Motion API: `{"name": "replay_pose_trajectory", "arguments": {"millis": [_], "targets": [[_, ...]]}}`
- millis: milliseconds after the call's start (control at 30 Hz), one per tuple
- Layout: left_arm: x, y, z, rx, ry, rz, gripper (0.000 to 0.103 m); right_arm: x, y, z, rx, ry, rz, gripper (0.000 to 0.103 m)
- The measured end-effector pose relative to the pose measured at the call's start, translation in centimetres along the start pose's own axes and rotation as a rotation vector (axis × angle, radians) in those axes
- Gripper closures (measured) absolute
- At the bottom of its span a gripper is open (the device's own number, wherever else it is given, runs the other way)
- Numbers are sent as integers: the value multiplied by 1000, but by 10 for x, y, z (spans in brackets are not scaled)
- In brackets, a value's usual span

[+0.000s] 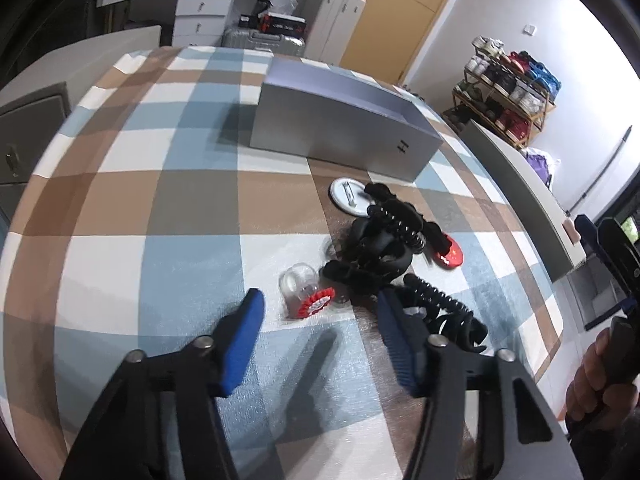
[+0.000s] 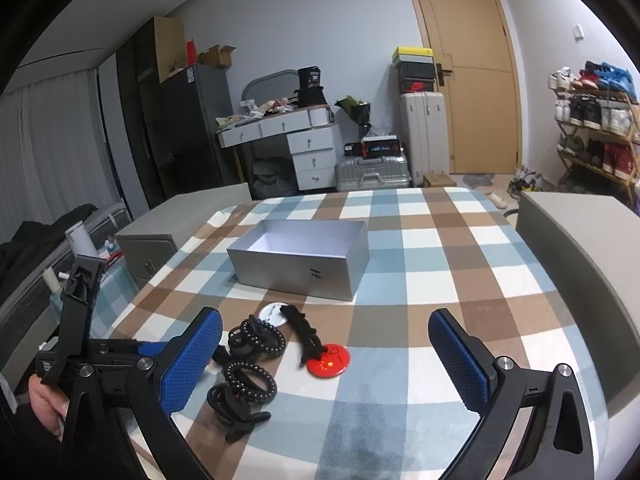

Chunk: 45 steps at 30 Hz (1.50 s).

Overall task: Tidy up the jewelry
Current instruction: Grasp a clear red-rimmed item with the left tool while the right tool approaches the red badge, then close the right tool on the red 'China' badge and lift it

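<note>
On the checked tablecloth [image 1: 120, 208], nearest the cameras, the left gripper [image 1: 320, 308] is hovering with jaws partly apart, gripping nothing, just short of a clear ring with a red rosette [image 1: 308, 296]. The right gripper [image 2: 326, 350] is standing wide, empty. Beyond lie the black hair ties [image 2: 252, 360], a red badge [image 2: 330, 362] and a white badge [image 1: 350, 196]. Farthest sits the open grey box [image 2: 304, 256].

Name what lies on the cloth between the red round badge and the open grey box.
In the right wrist view, a black strap runs from the red badge toward the grey box; a white round badge lies beside it.
</note>
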<state>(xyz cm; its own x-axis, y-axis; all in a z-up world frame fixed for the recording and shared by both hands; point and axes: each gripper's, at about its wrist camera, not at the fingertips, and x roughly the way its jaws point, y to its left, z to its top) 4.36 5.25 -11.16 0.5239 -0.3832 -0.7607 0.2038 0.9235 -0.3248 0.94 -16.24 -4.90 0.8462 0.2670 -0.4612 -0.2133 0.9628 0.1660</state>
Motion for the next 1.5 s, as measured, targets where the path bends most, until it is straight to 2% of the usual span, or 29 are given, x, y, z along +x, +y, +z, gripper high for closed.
{"name": "replay_pose_trajectory", "arguments": {"millis": [67, 200, 267, 300, 333, 567, 767, 867, 1100, 1267, 1500], "targets": [[3, -2, 0, 20, 19, -9, 60, 0, 0, -1, 0, 0, -1, 0], [8, -2, 4, 56, 25, 23, 68, 1, -1, -1, -1, 3, 1, 0], [9, -2, 5, 56, 31, 21, 76, 2, -1, -2, -5, 4, 1, 0], [9, -1, 5, 59, 33, 28, 85, 2, 0, -2, -6, 4, 1, 0], [9, 0, 5, 64, 32, 41, 87, 2, 0, -2, -6, 4, 2, 0], [2, 4, 5, 79, -1, 84, 88, 8, 0, -4, 6, 39, 37, 0], [-16, 4, 6, 75, -55, 104, 88, 13, 8, -9, 5, 118, 173, 0], [-26, 1, 6, 74, -84, 106, 88, 19, 13, -16, -6, 159, 203, 1], [-42, -2, 8, 71, -143, 107, 88, 50, -9, -21, 30, 242, 149, 6], [-42, -3, 10, 82, -148, 114, 88, 84, -11, -26, -47, 360, 125, 22], [-40, -2, 10, 80, -140, 108, 88, 107, 3, -32, -188, 424, 68, 27]]}}
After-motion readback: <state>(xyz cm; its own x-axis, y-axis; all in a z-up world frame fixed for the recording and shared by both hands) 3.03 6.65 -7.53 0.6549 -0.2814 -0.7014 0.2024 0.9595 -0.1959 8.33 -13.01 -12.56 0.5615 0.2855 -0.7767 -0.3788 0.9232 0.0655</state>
